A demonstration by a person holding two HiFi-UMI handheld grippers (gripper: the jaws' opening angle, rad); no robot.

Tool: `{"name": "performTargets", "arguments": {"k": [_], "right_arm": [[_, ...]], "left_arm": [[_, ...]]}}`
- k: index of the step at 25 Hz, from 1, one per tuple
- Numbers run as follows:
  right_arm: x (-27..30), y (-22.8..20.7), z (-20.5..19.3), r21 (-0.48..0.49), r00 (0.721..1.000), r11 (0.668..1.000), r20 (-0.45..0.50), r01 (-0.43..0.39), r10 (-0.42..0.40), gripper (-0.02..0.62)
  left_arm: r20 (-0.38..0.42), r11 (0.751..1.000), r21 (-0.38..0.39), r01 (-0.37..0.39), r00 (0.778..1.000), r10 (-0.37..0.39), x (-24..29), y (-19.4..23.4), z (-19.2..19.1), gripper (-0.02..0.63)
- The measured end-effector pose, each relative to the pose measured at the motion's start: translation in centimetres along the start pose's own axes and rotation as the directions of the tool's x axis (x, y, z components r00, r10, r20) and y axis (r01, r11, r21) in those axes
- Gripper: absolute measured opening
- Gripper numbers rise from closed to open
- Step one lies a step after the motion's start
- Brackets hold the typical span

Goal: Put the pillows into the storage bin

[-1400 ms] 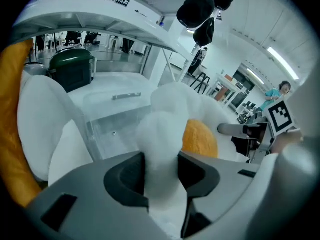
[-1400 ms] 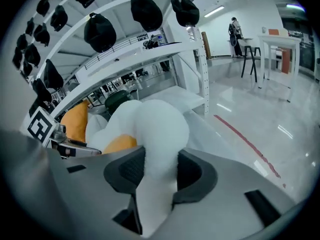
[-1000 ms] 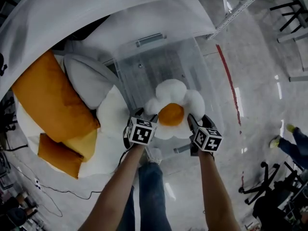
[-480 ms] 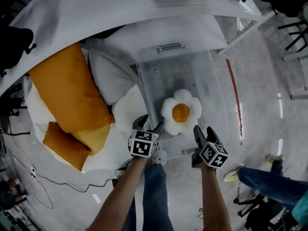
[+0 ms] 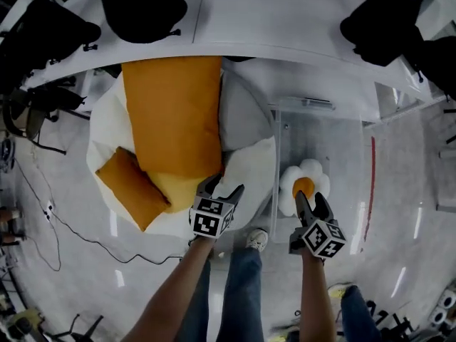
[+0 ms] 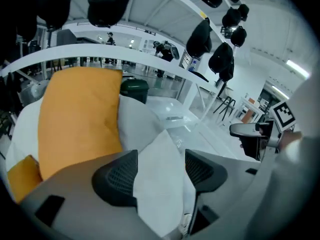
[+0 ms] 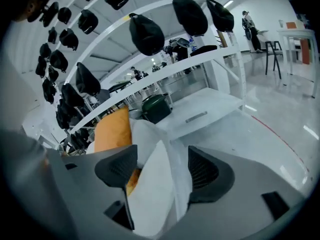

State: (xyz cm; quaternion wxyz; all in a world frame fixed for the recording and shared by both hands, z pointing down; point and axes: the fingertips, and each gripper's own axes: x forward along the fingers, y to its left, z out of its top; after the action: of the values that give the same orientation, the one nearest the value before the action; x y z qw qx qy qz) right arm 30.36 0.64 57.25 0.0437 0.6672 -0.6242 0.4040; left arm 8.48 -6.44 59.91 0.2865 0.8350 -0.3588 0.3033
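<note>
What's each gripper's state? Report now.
Left gripper: open, jaws just opened, holding nothing.
Right gripper: open, jaws just opened, holding nothing.

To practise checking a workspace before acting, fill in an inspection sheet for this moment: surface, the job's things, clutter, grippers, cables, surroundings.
Surface: glossy grey floor, marked with a red line.
Job's things: flower pillow lies in the clear storage bin; large orange pillow, small orange pillow, grey pillow and white pillow are piled on the floor beside it.
Clutter: nothing seen.
Grippers: left gripper and right gripper are both open; their jaws have just been opening, with nothing gripped.
Cables: black cable on the floor left of the pile.
Surroundings: white rack hung with black bags.
</note>
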Motion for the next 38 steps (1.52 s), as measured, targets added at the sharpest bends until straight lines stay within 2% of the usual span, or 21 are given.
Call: {"name": "performTargets", "arguments": {"k": [9, 13, 16, 22, 28, 33, 35, 38], "right_arm": [[5.8, 17.7, -2.5, -0.085, 0.987, 0.984, -0.031, -0.158, 0.156, 0.301], [8.3, 25.2, -4.9, -0.132, 0.969, 0.961, -0.077, -0.242, 0.234, 0.301], [10.0, 30.6, -7.6, -0.169, 0.949, 0.936, -0.130, -0.308, 0.288, 0.301], [15.4, 39.3, -15.7, -0.231, 0.874, 0.859, -0.295, -0.457, 0.385, 0.301], [20.2, 45.9, -26.1, -0.257, 0.782, 0.775, -0.446, -0.577, 0.435, 0.301], [23.8, 48.6, -34.4, -0.278, 0.701, 0.698, -0.562, -0.660, 0.439, 0.301], [25.1, 48.9, -37.0, -0.272, 0.675, 0.679, -0.593, -0.682, 0.439, 0.302], [26.9, 48.6, -40.2, -0.252, 0.643, 0.669, -0.630, -0.699, 0.435, 0.302]], "left_arm": [[0.074, 0.986, -0.074, -0.152, 0.985, 0.158, -12.1, 16.0, -1.1, 0.304], [0.088, 0.968, -0.137, -0.211, 0.970, 0.225, -16.3, 22.1, -3.1, 0.304], [0.087, 0.945, -0.200, -0.257, 0.957, 0.279, -19.3, 26.1, -5.8, 0.304], [0.025, 0.870, -0.340, -0.357, 0.921, 0.388, -22.9, 33.6, -14.1, 0.304], [-0.029, 0.802, -0.442, -0.401, 0.900, 0.435, -23.7, 39.9, -22.5, 0.304], [-0.053, 0.767, -0.503, -0.399, 0.900, 0.433, -22.1, 43.2, -27.6, 0.321], [-0.056, 0.761, -0.519, -0.389, 0.904, 0.423, -20.9, 43.7, -29.2, 0.322], [-0.050, 0.766, -0.530, -0.363, 0.916, 0.399, -18.9, 44.0, -30.9, 0.322]]}}
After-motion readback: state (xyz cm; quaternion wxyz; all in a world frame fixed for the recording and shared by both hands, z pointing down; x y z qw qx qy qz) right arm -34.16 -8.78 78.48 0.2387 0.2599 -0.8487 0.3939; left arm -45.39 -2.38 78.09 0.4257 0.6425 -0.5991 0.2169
